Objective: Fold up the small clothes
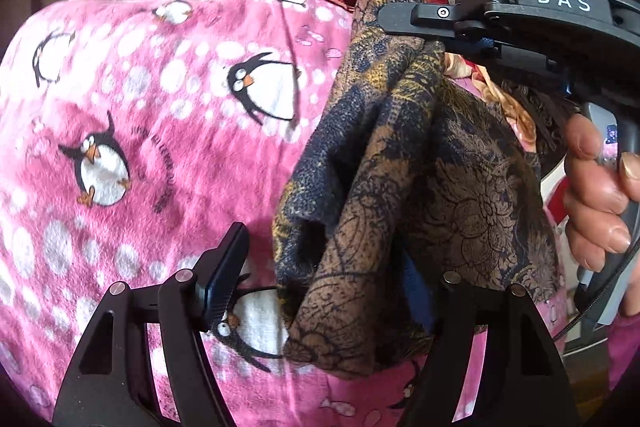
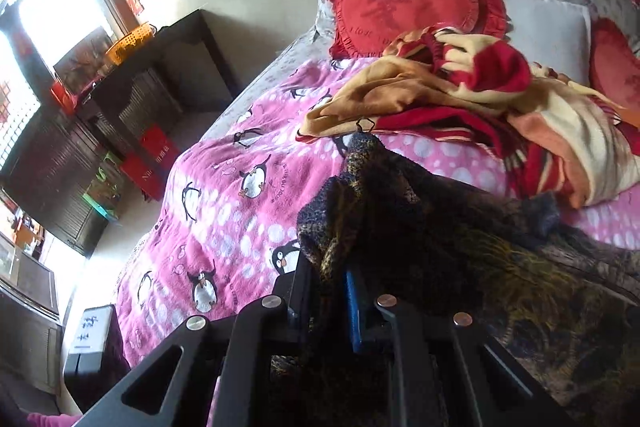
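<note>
A dark brown-and-navy patterned garment [image 1: 400, 163] hangs bunched above the pink penguin blanket [image 1: 140, 115] on the bed. The right claw [image 1: 404, 15] is clamped on its upper edge. The left claw [image 1: 320, 291] stands spread wide; cloth drapes over what seems its right finger, unpinched. A heart cushion [image 2: 408, 7] lies beyond.

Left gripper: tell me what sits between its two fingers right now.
In the left wrist view, the left gripper stands open, with the dark brown patterned garment hanging between its fingers, lifted by the right gripper above the pink penguin blanket.
</note>
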Demonstrator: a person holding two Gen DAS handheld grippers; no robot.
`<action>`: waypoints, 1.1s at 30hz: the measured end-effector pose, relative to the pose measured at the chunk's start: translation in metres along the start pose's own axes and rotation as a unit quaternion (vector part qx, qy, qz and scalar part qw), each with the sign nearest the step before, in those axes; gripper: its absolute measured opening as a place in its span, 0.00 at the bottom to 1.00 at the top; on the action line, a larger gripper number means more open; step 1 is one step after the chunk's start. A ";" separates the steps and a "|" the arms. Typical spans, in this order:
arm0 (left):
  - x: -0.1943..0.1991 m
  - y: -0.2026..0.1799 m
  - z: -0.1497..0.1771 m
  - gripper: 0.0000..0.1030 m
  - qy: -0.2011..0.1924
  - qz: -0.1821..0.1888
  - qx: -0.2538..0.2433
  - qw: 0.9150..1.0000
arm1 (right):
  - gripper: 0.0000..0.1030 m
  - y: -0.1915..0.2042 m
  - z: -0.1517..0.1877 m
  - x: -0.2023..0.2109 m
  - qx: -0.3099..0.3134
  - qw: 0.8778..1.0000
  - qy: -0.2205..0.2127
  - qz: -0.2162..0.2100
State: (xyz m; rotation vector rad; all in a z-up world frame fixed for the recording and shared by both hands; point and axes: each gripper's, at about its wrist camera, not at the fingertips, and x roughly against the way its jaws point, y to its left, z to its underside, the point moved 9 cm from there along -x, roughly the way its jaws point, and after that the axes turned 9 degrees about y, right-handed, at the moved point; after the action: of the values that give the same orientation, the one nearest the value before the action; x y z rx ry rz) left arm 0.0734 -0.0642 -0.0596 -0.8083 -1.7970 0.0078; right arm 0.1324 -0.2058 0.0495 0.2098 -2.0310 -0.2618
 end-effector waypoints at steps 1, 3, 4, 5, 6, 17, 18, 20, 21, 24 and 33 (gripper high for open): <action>0.002 -0.001 0.000 0.66 0.001 -0.005 -0.005 1.000 | 0.13 -0.001 0.001 0.003 -0.001 1.000 -0.001 -0.001; 0.006 -0.010 0.000 0.60 -0.002 -0.017 -0.020 1.000 | 0.13 -0.003 0.001 0.006 -0.003 1.000 -0.002 -0.004; 0.009 -0.015 0.001 0.56 -0.004 -0.025 -0.031 0.999 | 0.13 -0.004 0.002 0.009 -0.004 1.000 -0.004 -0.004; 0.012 -0.019 -0.001 0.55 -0.006 -0.031 -0.041 0.999 | 0.13 -0.006 0.004 0.012 -0.005 1.000 -0.005 -0.005; 0.014 -0.023 0.000 0.55 -0.008 -0.036 -0.050 0.998 | 0.13 -0.007 0.003 0.013 -0.006 1.000 -0.006 -0.005; 0.029 -0.075 -0.006 0.19 -0.011 -0.027 -0.079 0.996 | 0.13 -0.024 0.019 0.054 -0.011 1.000 -0.019 0.010; 0.031 -0.078 -0.004 0.18 -0.012 -0.026 -0.085 0.996 | 0.13 -0.026 0.020 0.058 -0.013 1.000 -0.021 0.010; 0.034 -0.090 -0.006 0.16 -0.013 -0.024 -0.094 0.995 | 0.13 -0.033 0.023 0.066 -0.018 0.999 -0.027 0.011; 0.036 -0.096 -0.006 0.16 -0.014 -0.023 -0.098 0.995 | 0.13 -0.036 0.023 0.070 -0.021 0.999 -0.029 0.012; 0.041 -0.110 -0.007 0.15 -0.013 -0.022 -0.109 0.994 | 0.12 -0.046 0.026 0.083 -0.028 0.999 -0.037 0.014; 0.046 -0.148 -0.009 0.13 -0.009 -0.008 -0.140 0.990 | 0.09 -0.066 0.036 0.110 -0.042 0.997 -0.057 0.012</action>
State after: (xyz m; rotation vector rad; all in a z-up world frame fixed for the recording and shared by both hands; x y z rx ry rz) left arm -0.0029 -0.1563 0.0393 -0.9953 -1.8450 -0.2535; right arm 0.0532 -0.2949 0.1093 0.1198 -2.1282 -0.3510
